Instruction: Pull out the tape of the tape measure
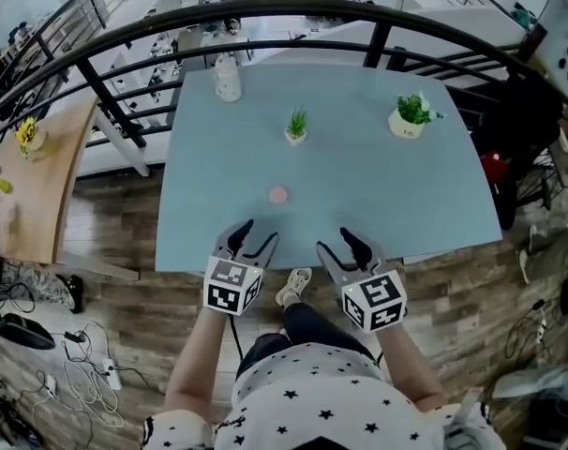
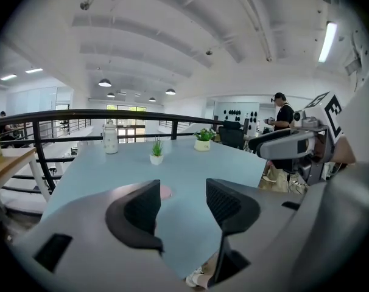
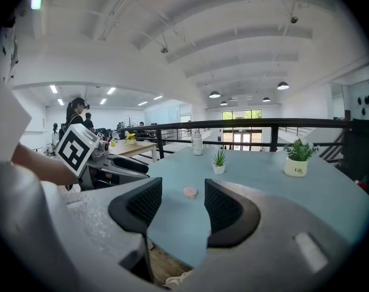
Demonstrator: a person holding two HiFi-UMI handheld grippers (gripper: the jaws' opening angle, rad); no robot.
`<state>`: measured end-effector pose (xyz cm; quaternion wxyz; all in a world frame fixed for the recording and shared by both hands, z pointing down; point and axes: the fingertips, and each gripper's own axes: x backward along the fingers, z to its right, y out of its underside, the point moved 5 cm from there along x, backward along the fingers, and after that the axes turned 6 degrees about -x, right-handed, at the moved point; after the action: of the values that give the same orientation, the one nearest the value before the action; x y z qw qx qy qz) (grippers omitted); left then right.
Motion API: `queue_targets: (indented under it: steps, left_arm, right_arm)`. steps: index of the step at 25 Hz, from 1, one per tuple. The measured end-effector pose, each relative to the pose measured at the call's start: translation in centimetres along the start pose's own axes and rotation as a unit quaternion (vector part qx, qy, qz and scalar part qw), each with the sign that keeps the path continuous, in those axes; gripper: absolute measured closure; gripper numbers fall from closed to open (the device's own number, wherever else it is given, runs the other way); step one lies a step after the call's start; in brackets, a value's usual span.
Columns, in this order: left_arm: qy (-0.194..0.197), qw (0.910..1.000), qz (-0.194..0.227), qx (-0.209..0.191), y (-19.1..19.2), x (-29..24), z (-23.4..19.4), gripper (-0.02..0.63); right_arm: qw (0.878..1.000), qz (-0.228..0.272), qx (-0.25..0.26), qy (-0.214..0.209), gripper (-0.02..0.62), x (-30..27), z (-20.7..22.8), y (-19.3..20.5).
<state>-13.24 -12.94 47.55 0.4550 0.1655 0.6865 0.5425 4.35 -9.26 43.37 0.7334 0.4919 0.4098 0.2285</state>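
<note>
Holding both grippers side by side over the near edge of the table (image 1: 406, 186), forearms stretched forward, tips tilted slightly down. Left gripper (image 1: 258, 232): jaws apart, nothing between them. Tape measure (image 1: 278, 195), a small pink disc, lies flat on the table just ahead, between the two grippers and untouched. Right gripper (image 1: 337, 240): jaws apart, empty, angled inward toward the disc

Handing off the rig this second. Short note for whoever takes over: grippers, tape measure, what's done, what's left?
Left gripper: open, empty, at the near edge of the table.
Right gripper: open, empty, alongside it.
Tape measure: pink round case lying on the table just ahead of both grippers, untouched.
Done: nothing yet; no tape pulled out.
Left: hold the case with one gripper, catch the tape end with the other, pull.
</note>
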Motion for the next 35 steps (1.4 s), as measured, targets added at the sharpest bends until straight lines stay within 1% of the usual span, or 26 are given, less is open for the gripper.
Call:
queue_targets:
  steps: [4,12,17,24,29,35]
  left_arm:
    - [0.012,0.9996,-0.019,-0.019,-0.2,-3.1,-1.5,0.385]
    - [0.029,0.9968,-0.063,-0.040,0.4,-8.2,-4.1,0.374]
    - [0.034,0.9948,-0.086,-0.044,1.2,-10.3,-5.1,0.373]
    - [0.051,0.9903,-0.106,-0.073,2.3,-12.5,-5.6,0.364]
    - [0.065,0.9855,-0.126,-0.093,3.0,-14.2,-6.0,0.364]
    - [0.083,0.9804,-0.146,-0.103,3.8,-16.1,-6.4,0.364]
  right_arm:
    - [1.000,-0.003,-0.005,0.001,0.393,-2.2,1.8,-0.3]
    - [0.999,-0.020,-0.026,-0.003,0.393,-6.0,4.9,-0.4]
    - [0.999,-0.026,-0.035,-0.006,0.393,-7.5,6.0,-0.2]
    - [0.998,-0.039,-0.047,-0.013,0.393,-9.1,6.7,0.8]
    - [0.997,-0.050,-0.056,-0.017,0.393,-10.1,6.6,1.6]
    - [0.996,-0.056,-0.069,-0.015,0.393,-10.7,7.3,2.1]
